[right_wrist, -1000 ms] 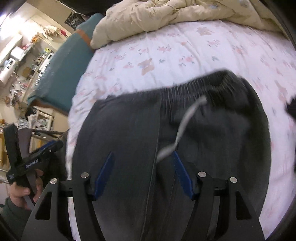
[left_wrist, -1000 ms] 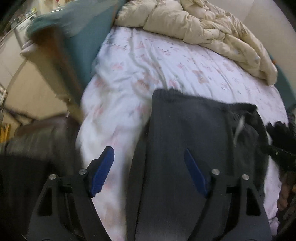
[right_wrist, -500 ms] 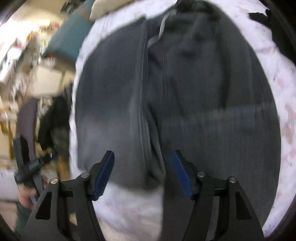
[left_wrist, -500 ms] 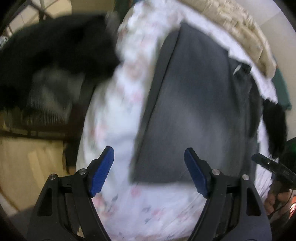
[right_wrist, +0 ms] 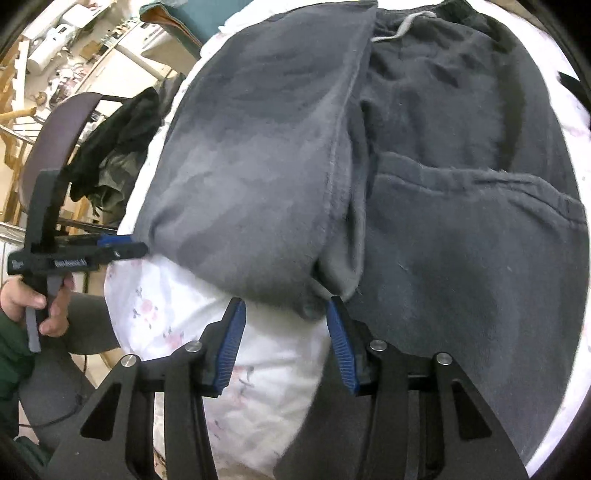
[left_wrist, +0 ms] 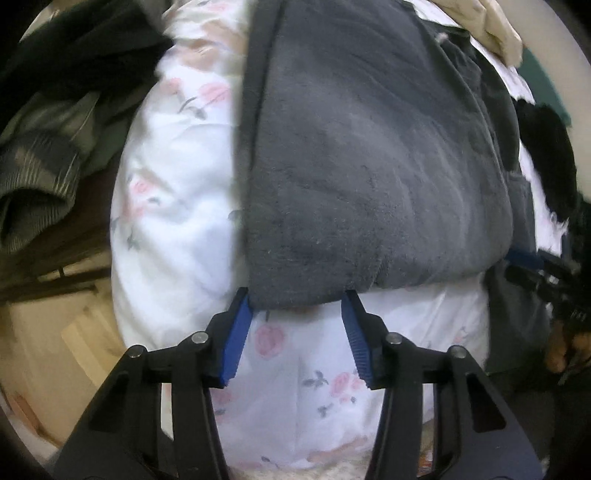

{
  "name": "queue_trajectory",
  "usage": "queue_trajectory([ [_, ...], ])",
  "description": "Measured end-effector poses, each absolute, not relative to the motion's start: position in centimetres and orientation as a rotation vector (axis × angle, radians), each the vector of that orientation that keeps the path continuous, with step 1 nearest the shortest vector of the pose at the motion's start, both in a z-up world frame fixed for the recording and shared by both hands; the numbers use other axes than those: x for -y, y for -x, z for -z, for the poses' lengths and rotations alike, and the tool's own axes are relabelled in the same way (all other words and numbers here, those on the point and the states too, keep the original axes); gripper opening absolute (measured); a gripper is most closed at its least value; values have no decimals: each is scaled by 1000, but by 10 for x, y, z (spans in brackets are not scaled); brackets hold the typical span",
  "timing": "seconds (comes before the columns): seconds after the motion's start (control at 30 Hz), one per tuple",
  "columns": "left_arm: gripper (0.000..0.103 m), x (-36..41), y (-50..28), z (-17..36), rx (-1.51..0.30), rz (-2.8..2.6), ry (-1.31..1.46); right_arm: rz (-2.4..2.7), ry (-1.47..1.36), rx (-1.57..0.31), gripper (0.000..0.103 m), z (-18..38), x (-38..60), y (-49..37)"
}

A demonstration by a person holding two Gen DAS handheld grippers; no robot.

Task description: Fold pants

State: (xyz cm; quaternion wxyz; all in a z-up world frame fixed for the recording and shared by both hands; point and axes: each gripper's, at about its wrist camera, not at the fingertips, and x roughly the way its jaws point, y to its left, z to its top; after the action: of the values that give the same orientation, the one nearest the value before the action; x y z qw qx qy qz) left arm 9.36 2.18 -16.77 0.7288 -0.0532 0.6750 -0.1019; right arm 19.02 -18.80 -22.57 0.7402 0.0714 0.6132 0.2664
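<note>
Dark grey pants (left_wrist: 369, 166) lie on a floral bedsheet (left_wrist: 173, 192), w/ the folded near edge right at both sets of jaws. Left gripper (left_wrist: 297, 301): jaws have just been closing, now part-spread, the corner of the fold sits between the tips; can't tell if pads press it. Right gripper (right_wrist: 284, 308): same, closing, part-spread, the hem bulge between tips, grip unclear.

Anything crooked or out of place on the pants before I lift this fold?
One thing: the white drawstring trails loose across the waistband of the grey pants instead of being tucked in. The folded-over leg lies fairly flat on the floral sheet. No damage shows.
</note>
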Motion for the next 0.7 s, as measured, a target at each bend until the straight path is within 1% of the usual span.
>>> queue_trajectory([
  [0.03,45,-18,-95,170,-1473,225,86,-587,-146,-1345,35,228,186,-191],
  [0.07,43,-16,-97,171,-1460,224,78,-595,-135,-1348,31,231,185,-192],
  [0.1,41,-15,-99,172,-1451,223,75,-599,-130,-1353,30,232,185,-192],
  [0.13,37,-13,-102,174,-1447,219,71,-604,-136,-1357,19,235,184,-193],
  [0.17,21,-11,-105,174,-1436,210,48,-608,-153,-1362,9,236,185,-194],
  [0.2,7,-10,-107,175,-1430,202,19,-608,-191,-1372,9,238,187,-195],
  [0.3,7,-17,-114,185,-1462,204,74,-635,-216,-1355,6,230,191,-192],
  [0.37,7,-20,-115,188,-1470,207,91,-667,-255,-1312,4,209,200,-189],
  [0.47,7,-15,-113,189,-1465,204,43,-667,-271,-1287,0,194,210,-186],
  [0.57,8,-10,-109,191,-1465,196,25,-577,-236,-1435,0,235,210,-189],
  [0.6,10,-17,-101,186,-1466,190,29,-550,-205,-1475,0,248,207,-188],
  [0.7,11,-17,-98,175,-1458,153,15,-497,-148,-1462,2,239,208,-186],
])
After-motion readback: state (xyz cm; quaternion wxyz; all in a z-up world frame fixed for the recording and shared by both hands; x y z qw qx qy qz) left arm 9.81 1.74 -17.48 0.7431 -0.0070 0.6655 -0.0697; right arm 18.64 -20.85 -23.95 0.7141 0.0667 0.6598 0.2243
